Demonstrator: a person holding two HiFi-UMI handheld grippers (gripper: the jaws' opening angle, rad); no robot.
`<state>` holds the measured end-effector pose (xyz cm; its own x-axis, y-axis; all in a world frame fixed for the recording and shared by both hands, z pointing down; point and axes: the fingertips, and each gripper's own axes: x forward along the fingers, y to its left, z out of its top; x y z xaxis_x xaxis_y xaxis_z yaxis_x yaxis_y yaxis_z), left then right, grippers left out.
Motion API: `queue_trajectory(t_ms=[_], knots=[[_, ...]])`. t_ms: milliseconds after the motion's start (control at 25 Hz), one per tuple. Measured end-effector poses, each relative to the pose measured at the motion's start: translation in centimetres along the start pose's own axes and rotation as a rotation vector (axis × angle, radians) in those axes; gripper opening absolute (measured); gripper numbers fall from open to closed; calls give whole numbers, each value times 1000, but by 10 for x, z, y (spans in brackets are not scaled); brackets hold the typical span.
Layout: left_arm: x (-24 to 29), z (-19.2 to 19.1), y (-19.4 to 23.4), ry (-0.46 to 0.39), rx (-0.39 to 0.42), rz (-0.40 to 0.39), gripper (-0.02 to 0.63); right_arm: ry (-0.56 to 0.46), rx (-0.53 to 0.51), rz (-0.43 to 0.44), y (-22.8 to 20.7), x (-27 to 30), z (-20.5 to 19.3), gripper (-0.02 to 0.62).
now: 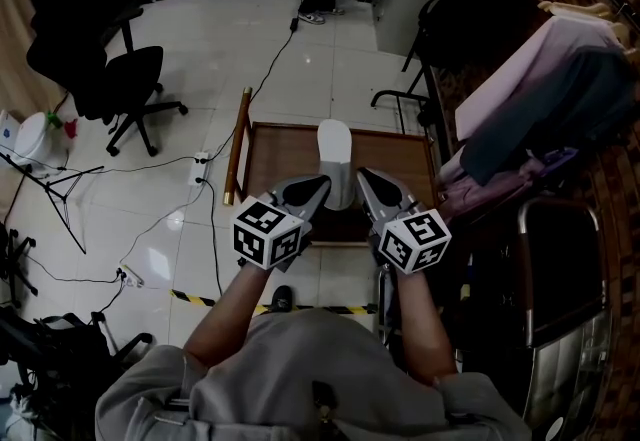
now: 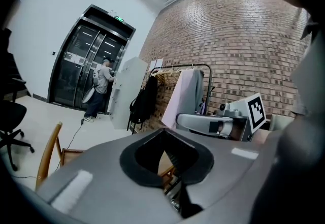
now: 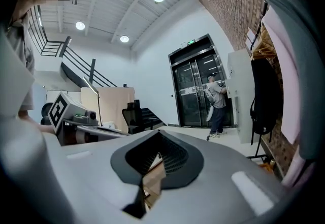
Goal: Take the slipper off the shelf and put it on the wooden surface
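White slipper (image 1: 334,151), near end partly hidden.

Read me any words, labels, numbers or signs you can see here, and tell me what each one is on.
Green sign above the glass doors: too small to read.
Two marker cubes: black-and-white patterns only, no letters.
Nothing else is readable.
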<state>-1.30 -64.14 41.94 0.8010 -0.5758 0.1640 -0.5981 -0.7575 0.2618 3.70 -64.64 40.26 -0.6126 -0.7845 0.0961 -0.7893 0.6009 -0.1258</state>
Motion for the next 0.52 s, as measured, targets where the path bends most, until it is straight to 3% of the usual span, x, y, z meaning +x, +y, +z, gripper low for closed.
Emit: queue_trajectory(t_ms=[520], knots=[[2,2,-2,-5,-4,-8,-5,-2,-1,-6,-3,-1,0,-2]])
